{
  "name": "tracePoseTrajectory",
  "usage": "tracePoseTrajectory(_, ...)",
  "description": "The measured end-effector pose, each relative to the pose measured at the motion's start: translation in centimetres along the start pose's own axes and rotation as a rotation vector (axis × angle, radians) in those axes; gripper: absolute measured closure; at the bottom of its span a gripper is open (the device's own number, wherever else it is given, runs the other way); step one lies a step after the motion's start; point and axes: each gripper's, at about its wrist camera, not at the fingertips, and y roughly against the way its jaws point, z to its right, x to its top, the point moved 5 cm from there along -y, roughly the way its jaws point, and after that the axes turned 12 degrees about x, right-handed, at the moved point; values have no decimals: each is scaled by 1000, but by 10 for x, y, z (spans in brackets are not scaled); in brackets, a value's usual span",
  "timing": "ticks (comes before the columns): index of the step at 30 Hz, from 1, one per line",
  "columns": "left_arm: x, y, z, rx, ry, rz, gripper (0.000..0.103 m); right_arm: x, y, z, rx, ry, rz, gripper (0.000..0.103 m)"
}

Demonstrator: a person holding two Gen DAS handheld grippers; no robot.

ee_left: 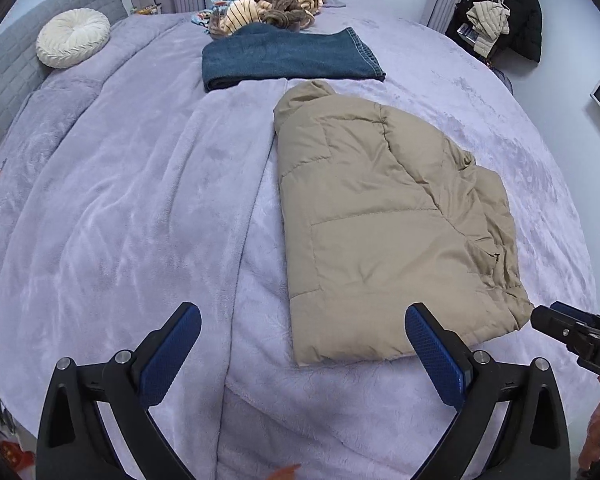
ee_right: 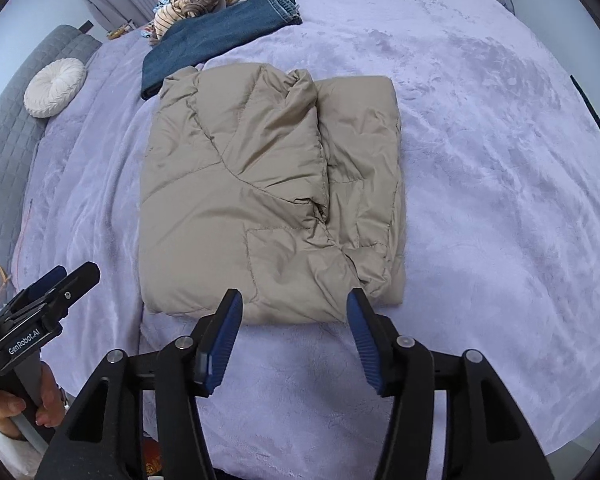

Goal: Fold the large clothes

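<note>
Lying folded on the lavender blanket (ee_right: 480,160), the tan puffer jacket (ee_right: 268,192) runs lengthwise away from both cameras, collar end toward the folded jeans (ee_left: 288,56). Its underside layers are hidden. The left gripper (ee_left: 302,320) is spread wide over bare blanket; the right gripper (ee_right: 294,304) stands parted above the jacket's near edge, pinching nothing.

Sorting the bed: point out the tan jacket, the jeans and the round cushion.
tan jacket (ee_right: 236,200), right wrist view, middle of folded front.
jeans (ee_left: 288,56), left wrist view, middle of fold.
round cushion (ee_left: 73,37), left wrist view, its centre.
</note>
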Motion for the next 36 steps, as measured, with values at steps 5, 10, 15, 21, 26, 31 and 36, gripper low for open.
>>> tracePoseTrajectory(5,-6,33,-2,51,2,33,1,-1,35,-10,-4,44,71,25)
tracePoseTrajectory(10,-7,66,-5,90,0,98,1,0,65,-17,-43,74,134,19)
tracePoseTrajectory(15,-6,90,-5,98,6,129,1,2,90,-29,-98,132,210,5)
tracePoseTrajectory(21,-5,107,-6,104,23,148,1,3,107,-43,-111,160,264,0)
tracePoseTrajectory(26,-6,116,-10,120,39,152,1,3,111,-46,-101,142,272,0)
tracePoseTrajectory(31,-7,120,-13,113,56,152,1,0,112,-47,-99,142,272,0)
tracePoseTrajectory(36,-8,121,-14,109,60,149,1,-1,112,-47,-102,142,272,0)
